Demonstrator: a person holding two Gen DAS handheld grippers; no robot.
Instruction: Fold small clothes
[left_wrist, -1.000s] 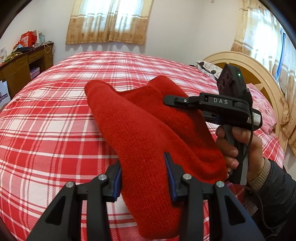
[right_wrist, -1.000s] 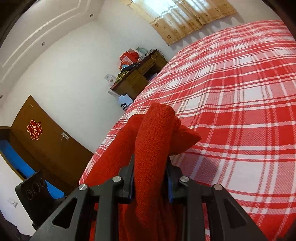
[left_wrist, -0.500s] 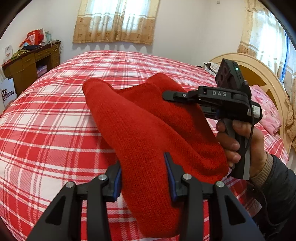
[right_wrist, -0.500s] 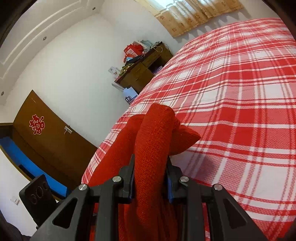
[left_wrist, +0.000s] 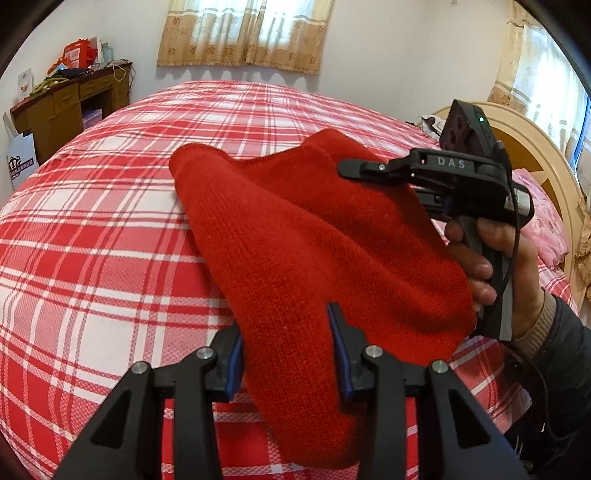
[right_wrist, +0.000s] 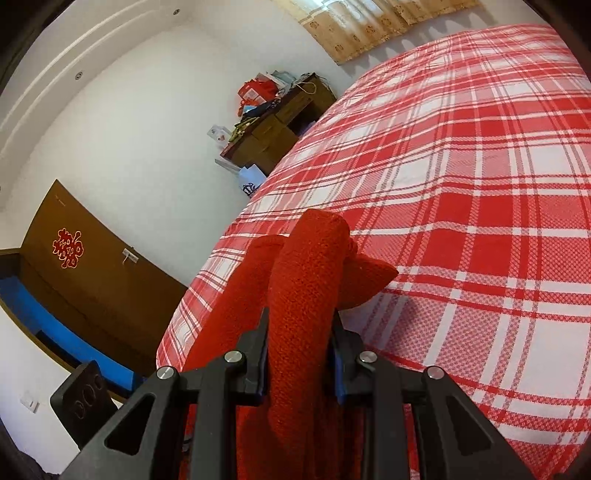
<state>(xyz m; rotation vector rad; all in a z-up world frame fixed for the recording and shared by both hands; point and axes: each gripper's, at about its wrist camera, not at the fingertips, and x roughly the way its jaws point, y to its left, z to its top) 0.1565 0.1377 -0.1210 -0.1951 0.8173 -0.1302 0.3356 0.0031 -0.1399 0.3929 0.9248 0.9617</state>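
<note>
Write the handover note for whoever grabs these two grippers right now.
Left gripper: jaws shut on one end of the red knit garment.
Right gripper: jaws shut on another bunched part of it; a hand holds that gripper's handle.
Garment: draped between both grippers above the plaid bed cover; whether any part touches the cover is unclear.
Done: garment picked up in both grippers.
Left: lay it on the bed, fold it, release.
</note>
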